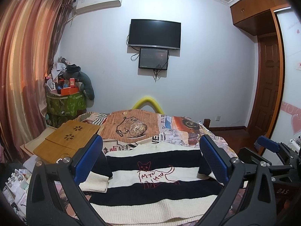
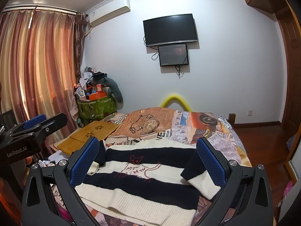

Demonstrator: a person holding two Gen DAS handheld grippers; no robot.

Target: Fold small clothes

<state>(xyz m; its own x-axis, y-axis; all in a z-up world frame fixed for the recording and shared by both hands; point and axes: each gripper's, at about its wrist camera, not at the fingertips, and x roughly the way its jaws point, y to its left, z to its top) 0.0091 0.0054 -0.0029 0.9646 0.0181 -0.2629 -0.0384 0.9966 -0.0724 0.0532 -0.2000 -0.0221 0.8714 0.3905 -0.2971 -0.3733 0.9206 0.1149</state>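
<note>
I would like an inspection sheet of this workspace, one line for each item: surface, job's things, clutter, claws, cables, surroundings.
Surface: bed with a printed cover, pocket-watch and newspaper pattern.
Job's things: striped sweater, dark and cream with a red cat outline, lying flat, front up; both sleeves are folded in over the body.
Clutter: wooden lap tray at the bed's left side; small items lower left, too blurred to name.
Claws: left claw open, holding nothing; right claw open, holding nothing.
Cables: loose wires hang below the small screen.
Surroundings: television, air conditioner, curtains, piled green bin, wardrobe.
</note>
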